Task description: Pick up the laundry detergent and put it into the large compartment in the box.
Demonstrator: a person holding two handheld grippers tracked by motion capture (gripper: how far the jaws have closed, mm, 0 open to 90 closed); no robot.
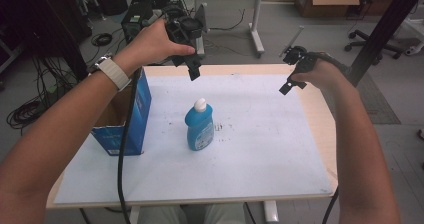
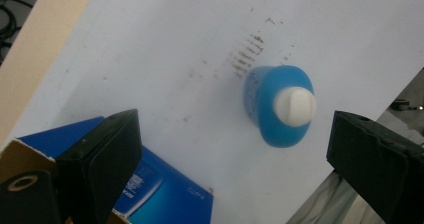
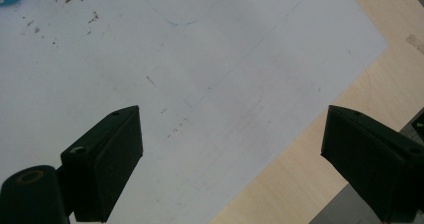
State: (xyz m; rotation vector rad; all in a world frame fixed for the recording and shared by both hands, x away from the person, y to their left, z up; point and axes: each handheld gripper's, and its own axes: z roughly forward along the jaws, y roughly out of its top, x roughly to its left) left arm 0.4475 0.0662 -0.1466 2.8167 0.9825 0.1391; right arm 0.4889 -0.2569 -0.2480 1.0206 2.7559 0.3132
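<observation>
Below the left gripper (image 1: 192,66), a blue bottle (image 1: 199,124) with a white cap (image 2: 295,106) is seen standing upright on the white sheet (image 1: 250,134) that covers the wooden table (image 1: 320,109). In the left gripper view the bottle is looked down upon between the two black jaws, nearer the right-hand one, and is touched by neither. The jaws of this gripper are spread wide and nothing is held.

Beside the bottle, on the left gripper's side, an open blue cardboard box (image 1: 127,119) is noted, standing near the table's left edge; its corner is partly covered by the left-hand jaw in the left gripper view.

The right gripper (image 1: 292,74) is held aloft over the far right part of the table, well apart from the bottle. Its jaws are likewise spread wide, with nothing between them but bare sheet and a strip of table edge. Dark specks (image 2: 247,51) are recorded on the sheet just beside the bottle.
</observation>
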